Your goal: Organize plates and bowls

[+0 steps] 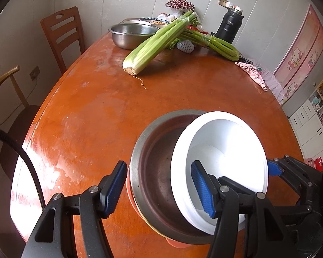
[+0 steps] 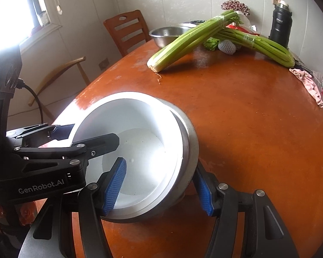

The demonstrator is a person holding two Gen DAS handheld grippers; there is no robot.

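Observation:
A steel bowl [image 1: 157,172] [image 2: 189,142] stands on orange dishes [image 1: 176,244] at the near edge of the orange table [image 1: 97,107]. Inside it a white bowl [image 1: 230,142] [image 2: 140,150] sits tilted. My left gripper [image 1: 159,188] [image 2: 88,135] is shut across the left side of both bowls, with one pad outside the steel rim and the other inside the white bowl. On the opposite side my right gripper [image 2: 159,188] grips the same way: the inner pad is in the white bowl and the outer pad lies against the steel wall. One of its fingers [image 1: 273,168] shows in the left wrist view.
At the far end lie two celery bunches [image 1: 157,43], a second steel bowl [image 1: 129,34], more dishes behind it, a black flask [image 1: 228,28] and a pink cloth [image 1: 254,75]. Wooden chairs [image 1: 62,36] stand along the table's left edge.

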